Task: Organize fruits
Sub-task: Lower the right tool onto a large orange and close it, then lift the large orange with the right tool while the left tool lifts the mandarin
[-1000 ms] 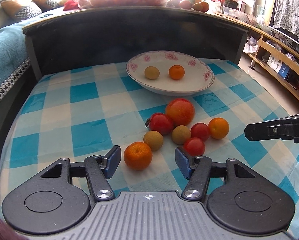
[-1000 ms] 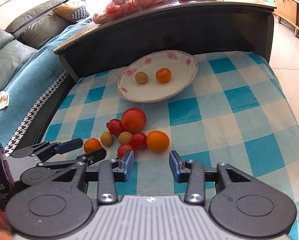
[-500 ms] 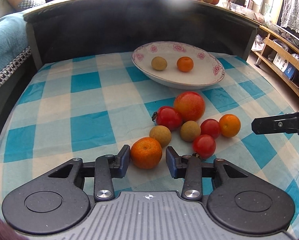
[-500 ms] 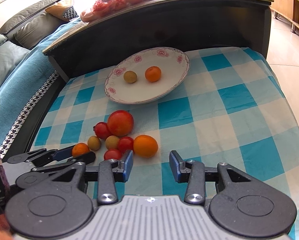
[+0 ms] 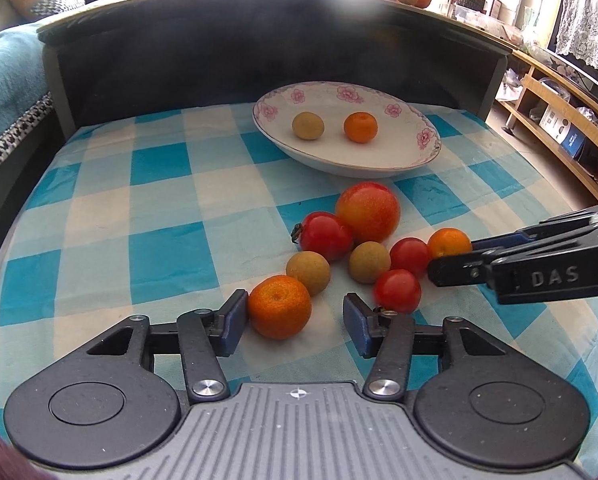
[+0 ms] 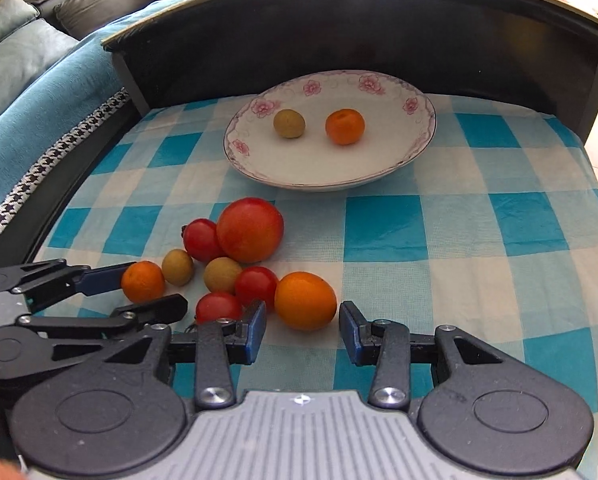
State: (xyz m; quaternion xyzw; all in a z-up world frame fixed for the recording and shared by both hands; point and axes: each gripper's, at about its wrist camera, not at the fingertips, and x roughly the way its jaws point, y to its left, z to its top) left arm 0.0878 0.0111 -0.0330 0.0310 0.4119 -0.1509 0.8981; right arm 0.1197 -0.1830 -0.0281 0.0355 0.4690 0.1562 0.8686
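A flowered white plate (image 5: 427,140) (image 6: 239,148) at the back of the checked cloth holds a tan fruit (image 5: 307,125) and a small orange (image 5: 361,127). Nearer lies a cluster: a big red-orange fruit (image 5: 369,212) (image 6: 251,230), red tomatoes (image 5: 325,236), tan fruits (image 5: 309,267). My left gripper (image 5: 295,326) is open; its left pad touches a mandarin (image 5: 279,306) (image 6: 143,282), while the right pad stands apart. My right gripper (image 6: 302,332) is open with an orange (image 6: 305,300) (image 5: 449,242) just ahead of its tips.
A dark curved wall (image 5: 259,60) rises behind the plate, with bagged fruit on its ledge. A teal sofa (image 6: 39,92) lies to the left, wooden shelves (image 5: 559,92) to the right. The two grippers sit close, side by side, at the cluster's near edge.
Over the last second the left jaws have narrowed around the mandarin. The right gripper has moved forward and left, up to the orange.
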